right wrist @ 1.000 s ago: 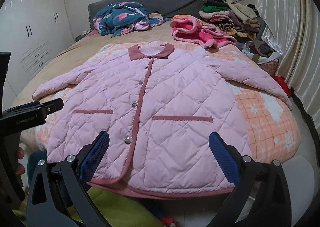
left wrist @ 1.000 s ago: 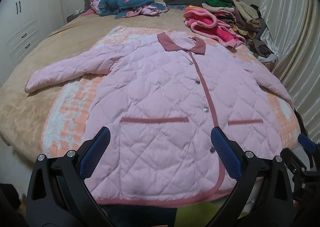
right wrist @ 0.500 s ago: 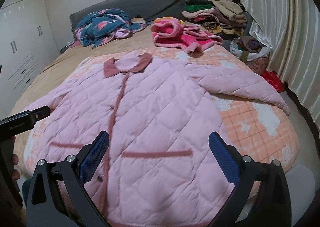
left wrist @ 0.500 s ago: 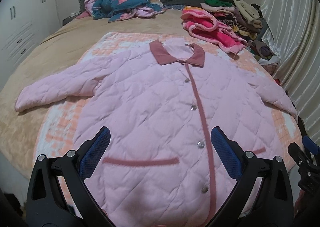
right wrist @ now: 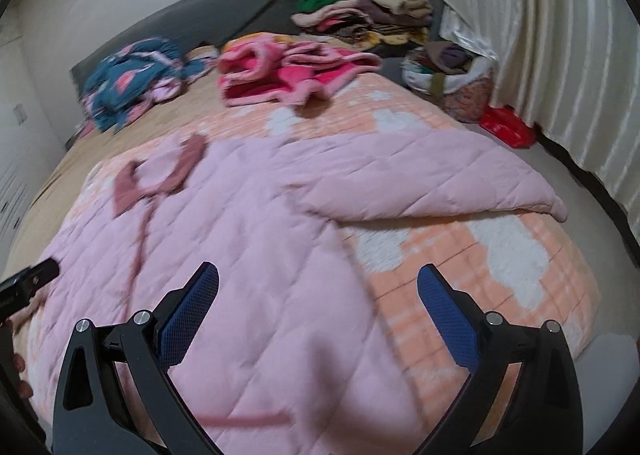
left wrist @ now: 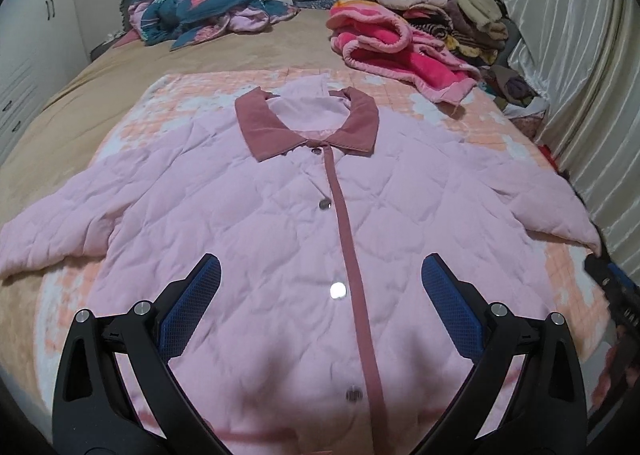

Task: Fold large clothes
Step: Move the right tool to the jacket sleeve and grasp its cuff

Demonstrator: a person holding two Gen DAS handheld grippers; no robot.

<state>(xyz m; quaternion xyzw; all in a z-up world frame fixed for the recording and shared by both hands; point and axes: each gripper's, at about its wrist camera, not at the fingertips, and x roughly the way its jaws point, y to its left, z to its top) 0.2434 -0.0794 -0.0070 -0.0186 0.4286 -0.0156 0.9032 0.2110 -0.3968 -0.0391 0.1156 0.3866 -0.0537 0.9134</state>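
Both views look low and close over the pink jacket (left wrist: 280, 223) — right one angled rightward.

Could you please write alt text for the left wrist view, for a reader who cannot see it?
A pink quilted jacket lies buttoned and spread flat, sleeves out, on an orange checked blanket on a bed, seen between the open blue-padded fingers of the left claw. Beyond its dark pink collar lie a bright pink fleece garment and a blue patterned quilt.

Left gripper (left wrist: 320, 283): jaws spread wide, blue pads (left wrist: 192, 311) facing inward, nothing between them. Right gripper (right wrist: 318, 291): jaws likewise wide apart, holding nothing. Each gripper's black frame showed at the edge of the other's view.
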